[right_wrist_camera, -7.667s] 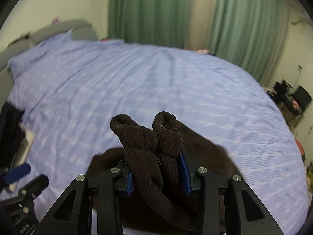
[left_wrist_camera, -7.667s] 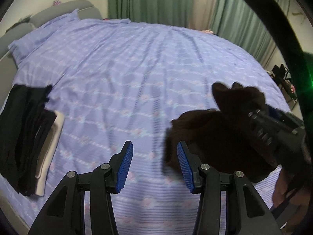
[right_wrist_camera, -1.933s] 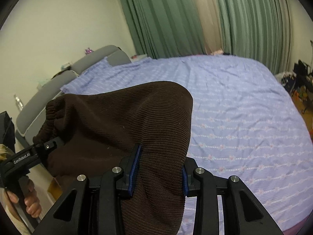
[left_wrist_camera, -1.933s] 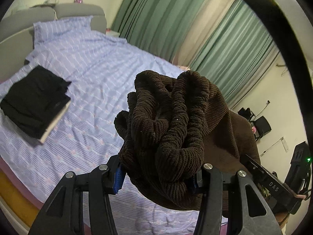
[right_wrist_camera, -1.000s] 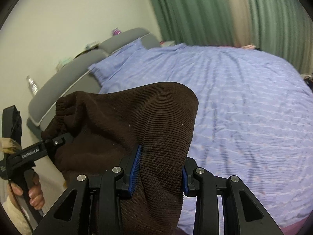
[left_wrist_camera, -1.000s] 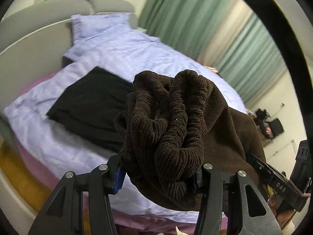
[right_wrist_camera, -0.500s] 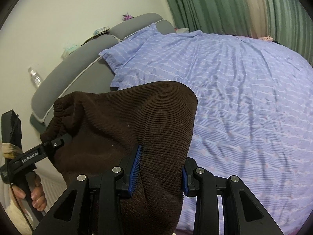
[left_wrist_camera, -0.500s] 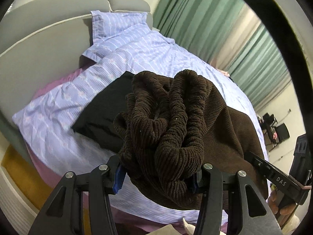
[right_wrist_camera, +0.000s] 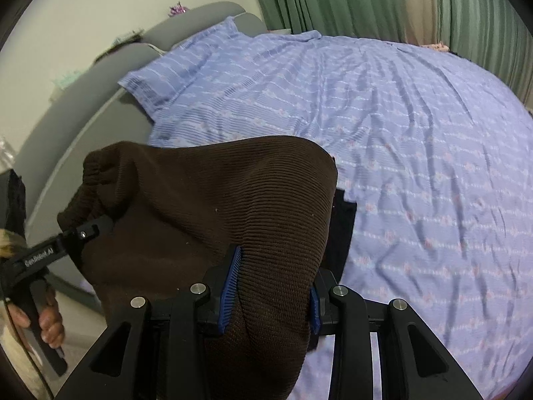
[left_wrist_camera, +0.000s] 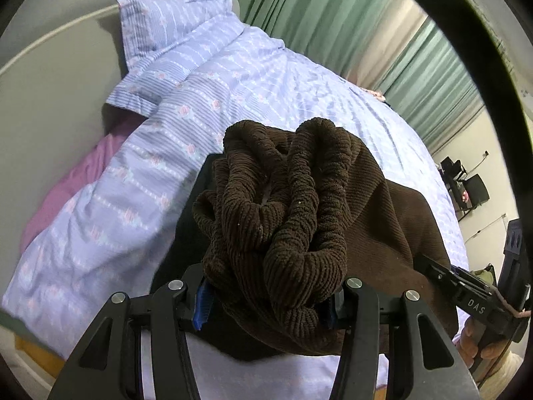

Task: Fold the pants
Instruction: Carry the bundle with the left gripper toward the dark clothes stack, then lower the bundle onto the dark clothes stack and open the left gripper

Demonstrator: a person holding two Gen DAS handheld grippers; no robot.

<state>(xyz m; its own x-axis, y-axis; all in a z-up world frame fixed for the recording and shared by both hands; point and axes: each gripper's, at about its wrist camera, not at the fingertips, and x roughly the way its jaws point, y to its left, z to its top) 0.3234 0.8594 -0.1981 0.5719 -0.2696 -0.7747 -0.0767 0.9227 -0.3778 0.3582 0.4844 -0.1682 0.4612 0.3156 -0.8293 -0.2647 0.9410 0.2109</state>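
Pants of dark brown ribbed corduroy [left_wrist_camera: 293, 220] are clamped in both claws and held off the bed, so the folding itself is judged largely done; setting the bundle down is judged to remain. In the left wrist view the left gripper [left_wrist_camera: 266, 303] is closed on the bunched elastic waistband, which fills the frame's centre above the blue pads. In the right wrist view the right gripper [right_wrist_camera: 269, 290] is closed on a smooth folded edge of the same cloth, at lower centre. The garment is stretched between the two tools; the left one is seen at the lower left of the right view, the right one at the lower right of the left view, each gripped by a bare hand.

Beneath the bundle a flat black folded garment [right_wrist_camera: 341, 233] is glimpsed on the lilac striped bedcover [right_wrist_camera: 416, 133]. Beyond lie a matching pillow [left_wrist_camera: 166, 26], a grey padded headboard [right_wrist_camera: 186, 26] and green curtains [left_wrist_camera: 316, 10] at the top.
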